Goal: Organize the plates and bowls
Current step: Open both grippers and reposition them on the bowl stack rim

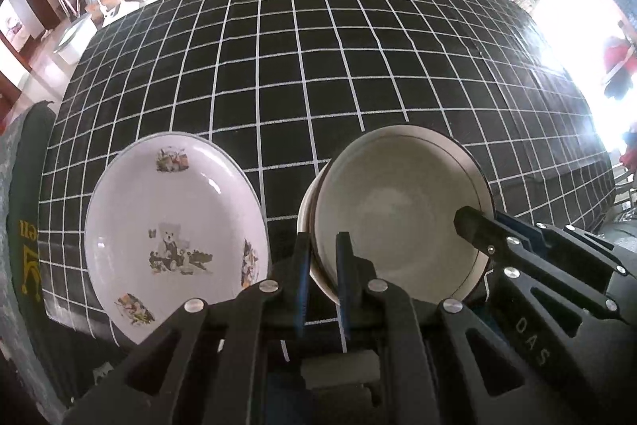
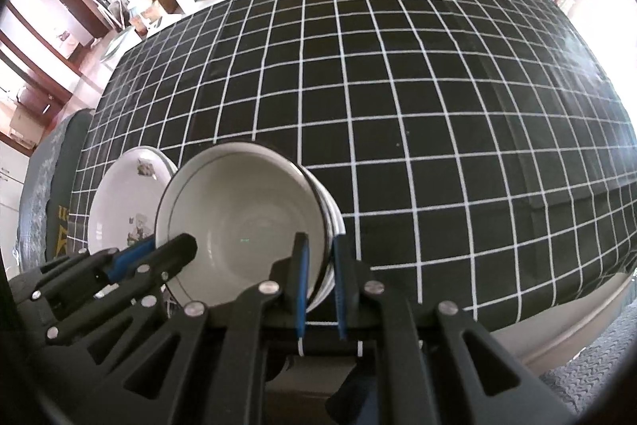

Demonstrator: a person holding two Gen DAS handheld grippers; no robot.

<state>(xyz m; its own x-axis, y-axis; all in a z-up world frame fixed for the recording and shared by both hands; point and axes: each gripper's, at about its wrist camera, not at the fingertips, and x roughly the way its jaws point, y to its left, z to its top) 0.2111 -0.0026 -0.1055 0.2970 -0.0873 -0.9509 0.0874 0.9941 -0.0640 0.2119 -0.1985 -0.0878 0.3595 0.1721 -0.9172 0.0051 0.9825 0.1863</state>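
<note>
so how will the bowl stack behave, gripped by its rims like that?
Likely rigid and breakable: the bowl stack looks glazed. Probably slippery too, since each hand-held gripper, left and right, pinches only a thin rim. Nested bowls may shift.

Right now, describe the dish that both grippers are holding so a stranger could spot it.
On the black checked tablecloth, near its front edge, sit two white dishes. Take the right one: the plain cream bowl, pinched at opposite rims by both grippers, unlike the teddy-bear plate beside it.
</note>
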